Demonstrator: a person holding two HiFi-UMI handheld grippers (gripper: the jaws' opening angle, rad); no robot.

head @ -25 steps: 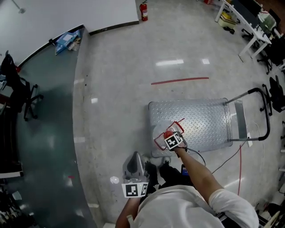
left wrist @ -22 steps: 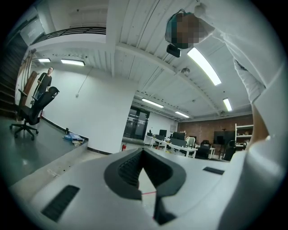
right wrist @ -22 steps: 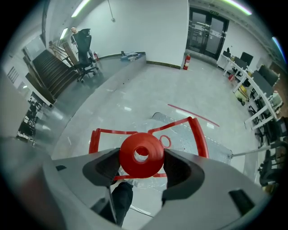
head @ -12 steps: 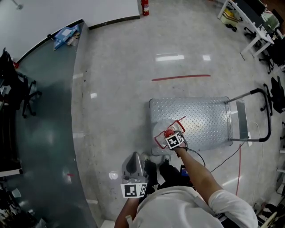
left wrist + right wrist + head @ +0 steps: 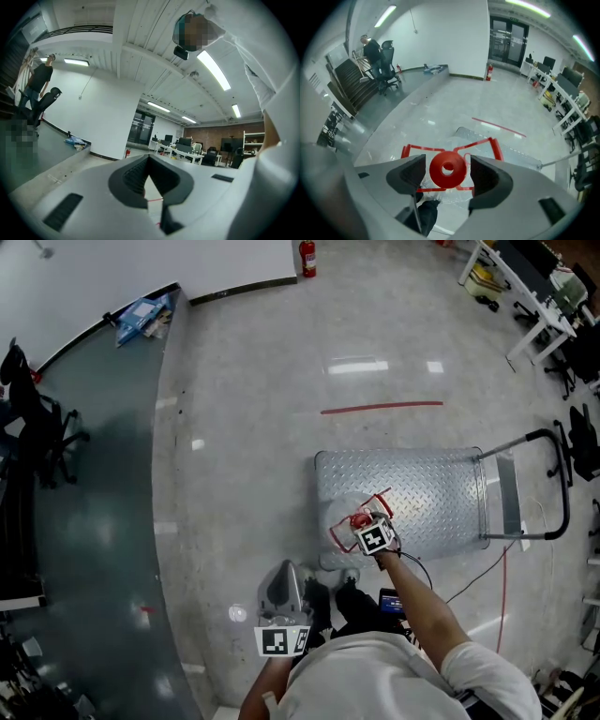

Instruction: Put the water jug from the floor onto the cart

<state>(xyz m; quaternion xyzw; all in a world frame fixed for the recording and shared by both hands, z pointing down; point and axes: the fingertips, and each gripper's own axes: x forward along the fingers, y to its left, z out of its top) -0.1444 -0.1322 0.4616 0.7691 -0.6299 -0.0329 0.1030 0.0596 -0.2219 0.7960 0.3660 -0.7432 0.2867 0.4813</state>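
A clear water jug point(image 5: 349, 526) with a red cap point(image 5: 447, 168) and a red handle frame point(image 5: 449, 151) hangs over the near left corner of the steel cart point(image 5: 422, 484). My right gripper point(image 5: 361, 523) is above it, shut on the jug's top, with one jaw on each side of the cap in the right gripper view point(image 5: 447, 172). The jug's body is mostly hidden under the jaws. My left gripper point(image 5: 283, 568) is held low at the person's left, away from the jug, shut on nothing and tilted up toward the room point(image 5: 150, 187).
The cart's push handle point(image 5: 559, 484) stands at its right end. A red cord point(image 5: 506, 587) and a black cable trail on the floor by the cart. A red tape line point(image 5: 382, 409) lies beyond it. A dark curved platform point(image 5: 94, 521) fills the left, with desks point(image 5: 525, 287) at the far right.
My right gripper and the jug have shifted slightly to the right over the cart's corner. The left gripper has stayed where it was.
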